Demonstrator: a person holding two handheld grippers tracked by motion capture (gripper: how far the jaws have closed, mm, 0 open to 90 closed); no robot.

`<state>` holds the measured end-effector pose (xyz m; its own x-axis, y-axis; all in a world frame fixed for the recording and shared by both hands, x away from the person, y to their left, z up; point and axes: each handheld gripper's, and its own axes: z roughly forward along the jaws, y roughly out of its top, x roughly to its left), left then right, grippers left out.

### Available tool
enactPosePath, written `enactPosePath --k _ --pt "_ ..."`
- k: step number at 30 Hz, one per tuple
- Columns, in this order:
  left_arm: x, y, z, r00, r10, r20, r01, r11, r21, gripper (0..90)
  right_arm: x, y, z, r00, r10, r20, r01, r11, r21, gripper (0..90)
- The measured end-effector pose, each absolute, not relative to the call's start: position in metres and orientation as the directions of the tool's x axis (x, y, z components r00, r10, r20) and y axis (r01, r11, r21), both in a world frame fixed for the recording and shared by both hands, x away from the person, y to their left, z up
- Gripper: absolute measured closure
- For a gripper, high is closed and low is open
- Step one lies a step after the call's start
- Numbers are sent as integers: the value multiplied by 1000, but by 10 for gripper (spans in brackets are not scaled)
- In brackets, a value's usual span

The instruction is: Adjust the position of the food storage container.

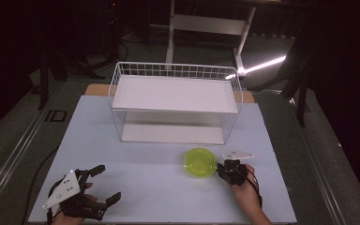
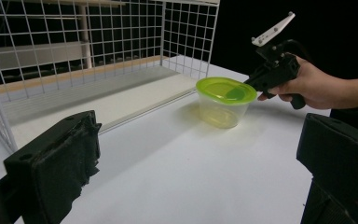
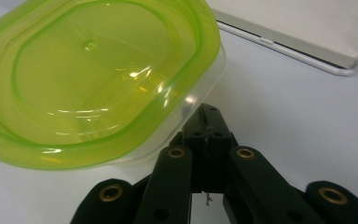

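We find the clear plastic tub with a lime-green lid (image 1: 200, 162) standing upright on the white table (image 1: 136, 187), just in front of the white wire basket rack (image 1: 176, 101) and apart from it. The right gripper (image 1: 221, 167) sits at the tub's right edge; in the right gripper view (image 3: 208, 122) its jaws are pressed together with nothing between them, tips just under the lid's rim. The left gripper (image 1: 104, 183) rests near the table's front-left corner, well apart from the tub, jaws spread wide and empty.
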<state>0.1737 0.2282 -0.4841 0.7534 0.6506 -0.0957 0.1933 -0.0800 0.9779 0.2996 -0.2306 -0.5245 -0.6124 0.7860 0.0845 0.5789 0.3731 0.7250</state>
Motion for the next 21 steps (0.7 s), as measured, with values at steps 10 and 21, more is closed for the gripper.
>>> enactPosePath --k 10,21 --pt "172 227 -483 760 644 -92 192 -87 978 2 304 -211 -523 -630 768 118 573 357 738 900" --pt "171 225 -483 763 642 -83 188 -97 977 2 297 -183 -522 -683 723 105 538 400 742 900"
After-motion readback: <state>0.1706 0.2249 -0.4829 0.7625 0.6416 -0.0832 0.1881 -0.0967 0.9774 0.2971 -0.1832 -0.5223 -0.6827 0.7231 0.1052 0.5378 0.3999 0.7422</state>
